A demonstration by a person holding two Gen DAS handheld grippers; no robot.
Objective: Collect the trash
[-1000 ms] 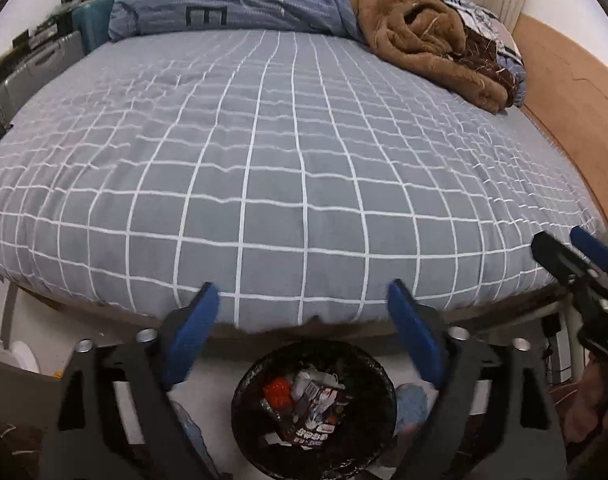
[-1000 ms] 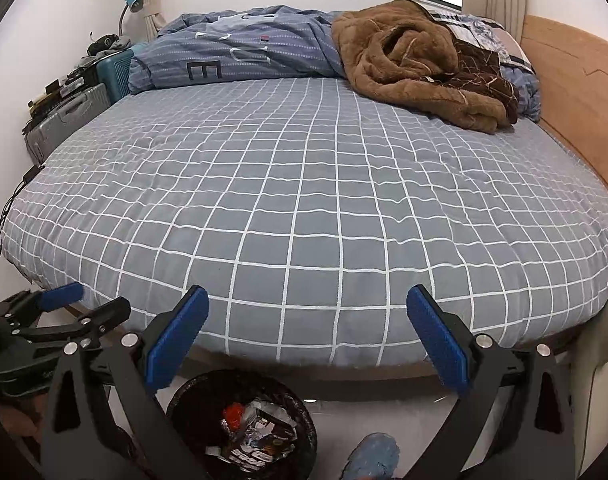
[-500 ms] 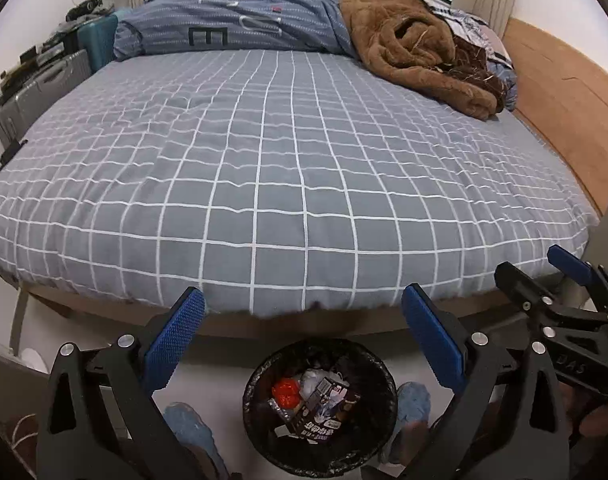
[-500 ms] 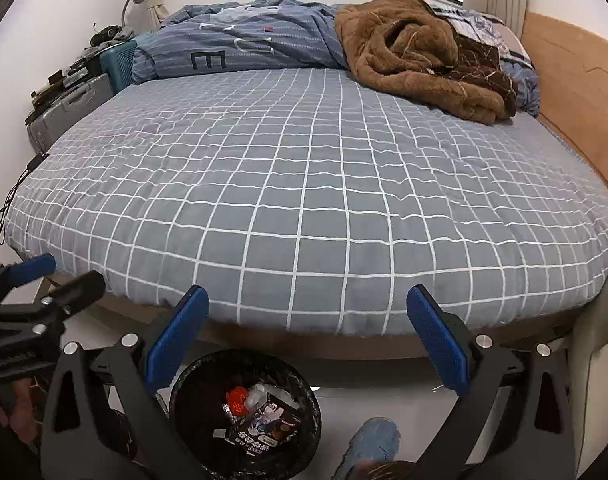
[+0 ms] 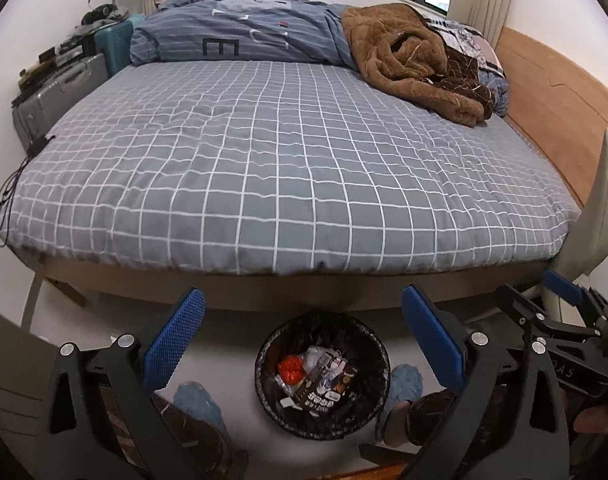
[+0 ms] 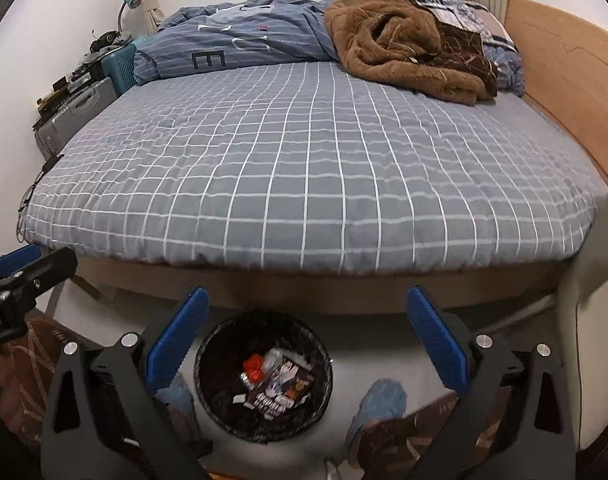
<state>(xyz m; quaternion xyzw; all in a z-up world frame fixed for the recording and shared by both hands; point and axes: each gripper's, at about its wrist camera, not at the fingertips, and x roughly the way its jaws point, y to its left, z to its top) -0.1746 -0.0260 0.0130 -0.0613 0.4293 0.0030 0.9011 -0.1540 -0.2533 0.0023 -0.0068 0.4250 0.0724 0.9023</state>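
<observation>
A round black trash bin stands on the floor at the foot of the bed; it also shows in the right wrist view. Inside lie a red crumpled piece, a dark snack wrapper and white scraps. My left gripper is open and empty, above and behind the bin. My right gripper is open and empty, also above the bin. Each gripper shows at the edge of the other's view, the right one and the left one.
A bed with a grey checked sheet fills the view ahead. A blue duvet and a brown blanket lie at its far end. Suitcases stand at the left wall, a wooden headboard at the right. The person's blue slippers flank the bin.
Both grippers have pulled back and risen from the bed edge, so the bin and floor show more fully. Both stay open and empty.
</observation>
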